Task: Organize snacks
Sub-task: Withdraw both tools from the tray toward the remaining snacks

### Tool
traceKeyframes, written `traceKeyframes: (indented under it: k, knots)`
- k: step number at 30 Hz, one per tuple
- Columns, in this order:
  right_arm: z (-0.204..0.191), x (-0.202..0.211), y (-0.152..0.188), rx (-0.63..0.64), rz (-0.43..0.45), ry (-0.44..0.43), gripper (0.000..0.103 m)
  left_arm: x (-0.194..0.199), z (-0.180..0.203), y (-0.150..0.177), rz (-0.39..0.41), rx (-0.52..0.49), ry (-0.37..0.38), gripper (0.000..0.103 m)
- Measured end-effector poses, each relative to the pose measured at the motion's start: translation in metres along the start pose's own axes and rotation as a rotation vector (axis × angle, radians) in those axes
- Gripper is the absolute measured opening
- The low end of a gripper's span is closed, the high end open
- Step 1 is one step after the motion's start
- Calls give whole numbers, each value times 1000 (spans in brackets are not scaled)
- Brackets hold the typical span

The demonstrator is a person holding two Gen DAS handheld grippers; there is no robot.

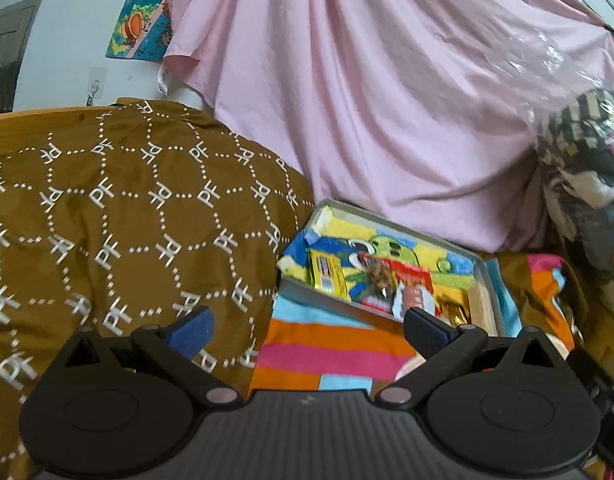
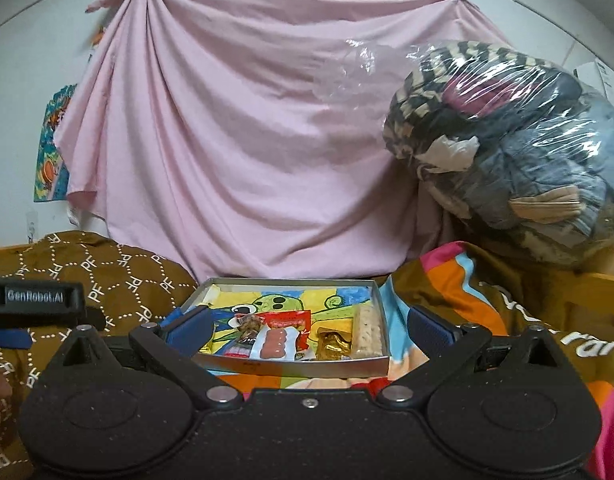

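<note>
Item: shallow grey metal tray (image 2: 381, 316) lined with a bright cartoon-print cloth, resting on an orange, pink and blue striped blanket (image 1: 327, 344), in front of a hanging pink sheet (image 2: 235, 140).

Contents, near edge of the tray: yellow foil sachet (image 1: 327, 276) at the left; small brown nutty snack (image 2: 249, 325); red-and-white packet showing a pink sausage shape (image 2: 281, 338); gold foil-wrapped sweet (image 2: 334, 345); pale cracker stack (image 2: 367, 332) along the right wall. All lie close together, some touching.

Your right gripper (image 2: 307, 330): fingers spread wide, nothing between them, hovering just short of the tray's near wall and facing it squarely.

Your left gripper (image 1: 307, 328): fingers likewise apart and empty, off to the tray's left above the blanket, beside a brown quilt with a white dotted hexagon pattern (image 1: 127, 216).

Step in hand: likely an approach, with nothing grasped. The snacks already sit in the tray, so tidying within it seems the job.

Next move calls for: picking one packet, descending over the wall without nudging the tray, and closing on a thin, slippery wrapper without dragging its neighbours.
</note>
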State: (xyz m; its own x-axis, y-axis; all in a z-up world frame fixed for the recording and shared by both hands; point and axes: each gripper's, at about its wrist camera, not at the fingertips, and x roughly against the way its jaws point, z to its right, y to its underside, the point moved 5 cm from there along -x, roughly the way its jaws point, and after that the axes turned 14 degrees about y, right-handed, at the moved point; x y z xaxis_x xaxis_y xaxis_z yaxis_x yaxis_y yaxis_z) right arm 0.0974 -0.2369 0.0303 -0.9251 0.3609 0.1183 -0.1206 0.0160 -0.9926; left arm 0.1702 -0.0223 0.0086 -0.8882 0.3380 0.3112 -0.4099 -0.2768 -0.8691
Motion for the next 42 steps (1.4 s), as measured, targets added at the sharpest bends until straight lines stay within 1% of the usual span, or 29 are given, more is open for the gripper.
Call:
traceKeyframes:
  k: [6, 12, 17, 19, 20, 23, 26, 28, 33, 38, 40, 42]
  knots:
    - [9, 25, 8, 16, -43, 14, 102, 27, 5, 12, -16, -32, 37, 103]
    - [16, 43, 23, 33, -139, 20, 102, 46, 2, 29, -46, -83, 33, 103]
    - [18, 54, 32, 47, -213, 17, 102, 55, -8, 46, -102, -66, 20, 103]
    - [18, 56, 36, 48, -245, 18, 102, 55, -11, 53, -142, -56, 23, 103]
    - [18, 56, 38, 51, -267, 17, 102, 53, -13, 58, -184, -53, 32, 103]
    - [17, 51, 47, 74, -339, 20, 102, 48, -17, 71, -263, -42, 38, 103]
    - [14, 46, 54, 96, -396, 27, 102, 44, -18, 80, -307, -47, 36, 103]
    - [12, 42, 59, 107, -429, 22, 102, 42, -16, 83, -321, -61, 40, 103]
    - [9, 35, 65, 122, -480, 13, 102, 39, -14, 90, -353, -97, 39, 103]
    - [11, 25, 70, 110, -549, 7, 102, 30, -15, 91, -383, -104, 33, 103]
    - [10, 19, 73, 104, -585, -12, 102, 25, -15, 91, -392, -114, 37, 103]
    - [8, 12, 76, 112, -620, -44, 102, 19, -14, 90, -413, -138, 58, 103]
